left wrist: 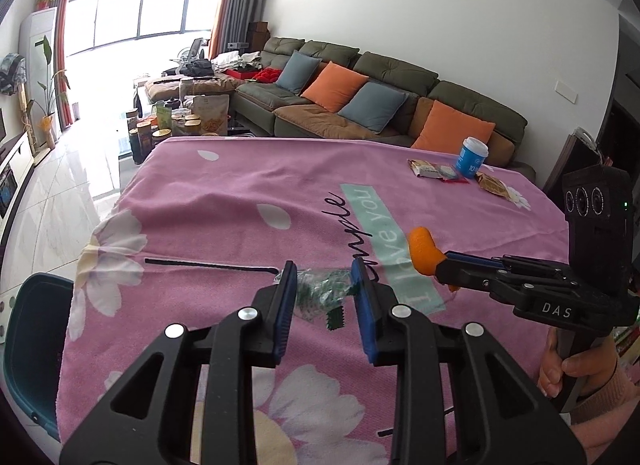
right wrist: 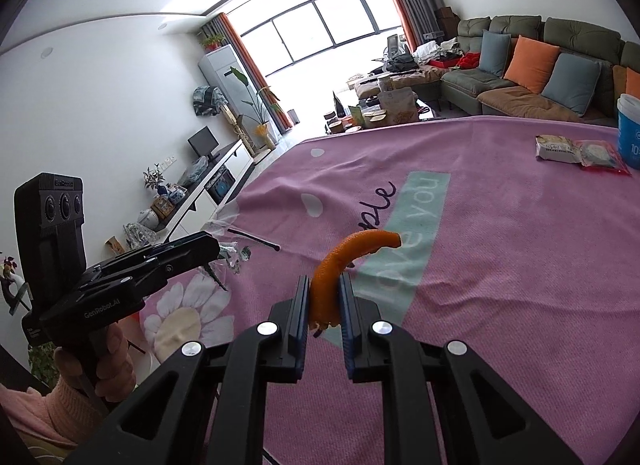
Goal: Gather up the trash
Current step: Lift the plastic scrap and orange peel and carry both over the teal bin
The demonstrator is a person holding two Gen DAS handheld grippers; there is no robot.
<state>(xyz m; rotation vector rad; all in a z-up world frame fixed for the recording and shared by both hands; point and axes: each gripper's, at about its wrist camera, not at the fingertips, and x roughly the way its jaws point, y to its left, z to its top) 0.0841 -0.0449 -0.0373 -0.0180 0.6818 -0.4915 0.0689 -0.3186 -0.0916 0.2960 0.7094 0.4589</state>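
Left gripper: we see the left gripper (left wrist: pixel 325 277) closed on a crumpled clear wrapper (left wrist: pixel 320 293) with green print, pinched between its blue pads and lifted off the pink blanket (left wrist: pixel 224 201).
Wrapper detail: the plastic is see-through, so its outline blurs into the cloth; in the right wrist view only a few glints of it (right wrist: pixel 236 255) show past the left gripper's tip (right wrist: pixel 204 243).
Right gripper: we see the right gripper (right wrist: pixel 325 285) clamped on a curl of orange peel (right wrist: pixel 340 261), the free end arching up toward one o'clock above the jaws.
Peel from the other side: in the left wrist view the peel (left wrist: pixel 423 251) sticks out of the right gripper (left wrist: pixel 440 265) at three o'clock; a frayed bit below is too small to read.
Remaining trash: at one o'clock on the blanket lie a pale snack packet (left wrist: pixel 426 169), a red-edged clear packet (left wrist: pixel 454 175), a brown packet (left wrist: pixel 494 185) and a blue cup with a white lid (left wrist: pixel 472 157).
Cut off: in the right wrist view the cup (right wrist: pixel 628 133) is sliced by the frame edge at three o'clock, and the brown packet is out of view.
Bin: a dark teal container (left wrist: pixel 36 349) shows at eight o'clock beside the blanket; its inside is hidden from us.
Hands: a hand (left wrist: pixel 576 369) in a pink sleeve grips the right handle; the other hand (right wrist: pixel 100 365) is half hidden behind the left handle.
Blanket lettering: partly covered by the grippers, so we cannot read it whole.
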